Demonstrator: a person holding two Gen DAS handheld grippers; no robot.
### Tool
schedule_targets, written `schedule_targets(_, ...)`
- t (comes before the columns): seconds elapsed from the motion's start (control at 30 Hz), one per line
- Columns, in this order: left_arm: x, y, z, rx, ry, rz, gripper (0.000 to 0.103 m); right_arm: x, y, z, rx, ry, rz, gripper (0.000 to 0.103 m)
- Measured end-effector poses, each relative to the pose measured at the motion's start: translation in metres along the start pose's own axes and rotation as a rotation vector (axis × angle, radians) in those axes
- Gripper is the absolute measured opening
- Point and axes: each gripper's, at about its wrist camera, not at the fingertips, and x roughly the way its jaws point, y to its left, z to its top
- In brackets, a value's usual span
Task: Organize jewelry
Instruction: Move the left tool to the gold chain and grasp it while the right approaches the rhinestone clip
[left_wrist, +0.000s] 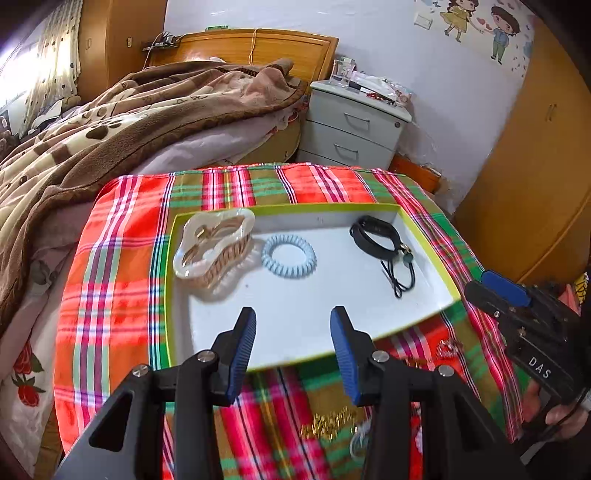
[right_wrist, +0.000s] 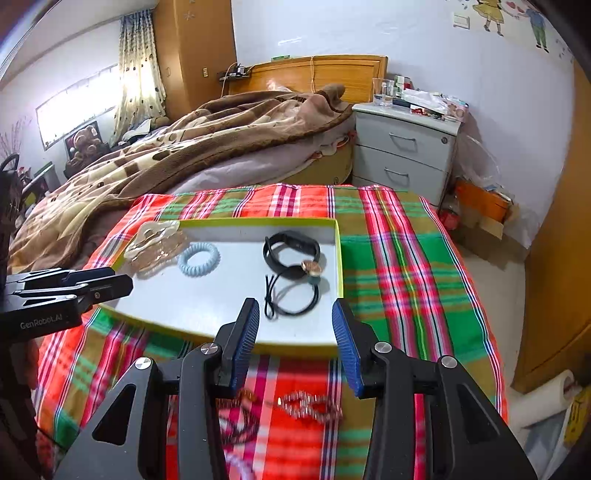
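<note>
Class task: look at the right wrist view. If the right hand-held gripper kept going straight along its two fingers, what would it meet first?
Probably the black hair tie lying in the white tray, just ahead of the open right hand-held gripper. Depth is unclear, so it might touch bare tray floor first.

We are holding our left gripper and right gripper angled downward, jaws standing apart, nothing between them.

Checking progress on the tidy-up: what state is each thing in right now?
Left gripper: open, holding nothing.
Right gripper: open, holding nothing.
Tray: lidless, on the plaid cloth.
Hair claw, spiral hair tie, black band, black elastic: in tray.
Gold chain, beaded piece: on cloth, outside tray.
</note>
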Motion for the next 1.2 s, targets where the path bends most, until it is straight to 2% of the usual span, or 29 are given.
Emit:
schedule_targets(0.2,-0.01,0.004,-0.022,0.002,0.011,-0.025,0.044,-0.011,-0.008,-0.019,0.017,0.007,0.0,0.042)
schedule_targets(0.27,-0.013,0.006,-0.03,-0.005,0.019,-0.057,0.044,-0.011,-0.015,-0.027,0.016,0.018,0.002,0.042)
schedule_targets(0.33,-0.014,0.01,-0.037,-0.021,0.03,-0.081,0.044,-0.008,-0.021,-0.034,0.005,0.029,0.022,0.042)
schedule_targets(0.43,-0.017,0.012,-0.046,-0.019,0.035,-0.077,0.044,0.0,-0.031,-0.042,-0.017,0.05,0.089,0.042)
schedule_targets(0.53,-0.019,0.014,-0.054,-0.022,0.05,-0.081,0.044,0.01,-0.03,-0.047,-0.107,0.079,0.131,0.042)
schedule_targets(0.6,-0.019,0.016,-0.059,-0.029,0.057,-0.075,0.044,0.017,-0.032,-0.049,-0.124,0.099,0.126,0.042)
schedule_targets(0.7,-0.018,0.019,-0.065,-0.036,0.077,-0.071,0.044,0.026,-0.036,-0.049,-0.134,0.125,0.206,0.042)
schedule_targets(0.83,-0.014,0.02,-0.069,-0.046,0.097,-0.043,0.044,0.035,-0.032,-0.049,-0.175,0.145,0.238,0.045)
schedule_targets(1.07,-0.012,0.015,-0.072,-0.035,0.114,-0.033,0.044,0.041,-0.025,-0.051,-0.237,0.163,0.247,0.045)
schedule_targets(1.2,-0.012,0.014,-0.073,-0.032,0.12,-0.031,0.044,0.041,-0.02,-0.053,-0.247,0.159,0.214,0.045)
